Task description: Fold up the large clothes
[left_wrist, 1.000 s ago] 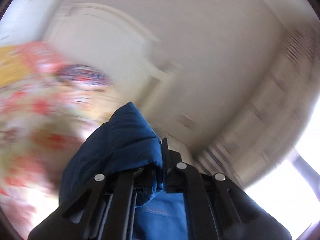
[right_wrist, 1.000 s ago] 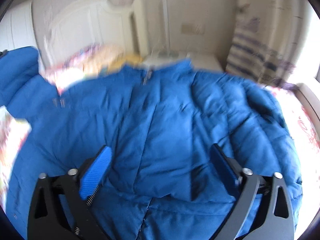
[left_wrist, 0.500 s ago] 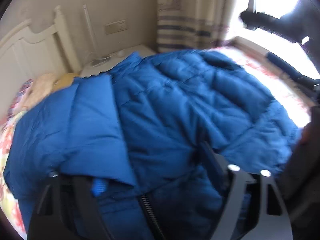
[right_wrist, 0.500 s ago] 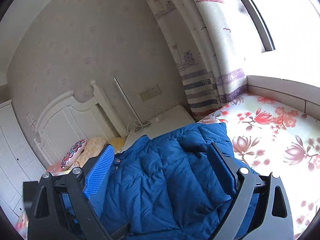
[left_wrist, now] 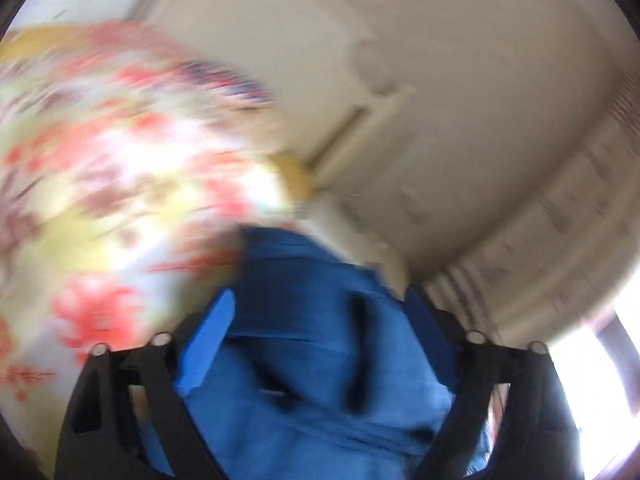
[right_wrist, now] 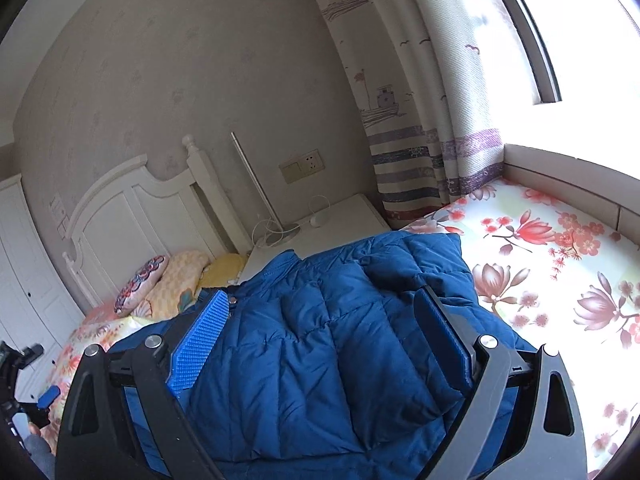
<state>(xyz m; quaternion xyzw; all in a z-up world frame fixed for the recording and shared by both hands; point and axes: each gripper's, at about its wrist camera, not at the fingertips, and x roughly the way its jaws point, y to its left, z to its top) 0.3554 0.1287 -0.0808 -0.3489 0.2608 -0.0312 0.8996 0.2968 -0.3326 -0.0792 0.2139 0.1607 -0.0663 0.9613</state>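
Note:
A large blue puffer jacket (right_wrist: 340, 344) lies partly folded on the floral bed sheet (right_wrist: 560, 272). My right gripper (right_wrist: 324, 320) is open just above the jacket, holding nothing. In the blurred left wrist view, my left gripper (left_wrist: 320, 320) is open with the blue jacket (left_wrist: 316, 360) lying between and below its fingers. The left gripper also shows at the lower left edge of the right wrist view (right_wrist: 36, 400).
A white headboard (right_wrist: 132, 208) and pillows (right_wrist: 172, 284) stand at the bed's far end. A white nightstand (right_wrist: 332, 224) with a lamp pole and cables sits beside it. A patterned curtain (right_wrist: 420, 100) and a bright window (right_wrist: 580, 40) are at the right.
The left gripper let go of the jacket sleeve after carrying it over the body, and now swings fast towards the bed's head. The right gripper lifted and holds steady.

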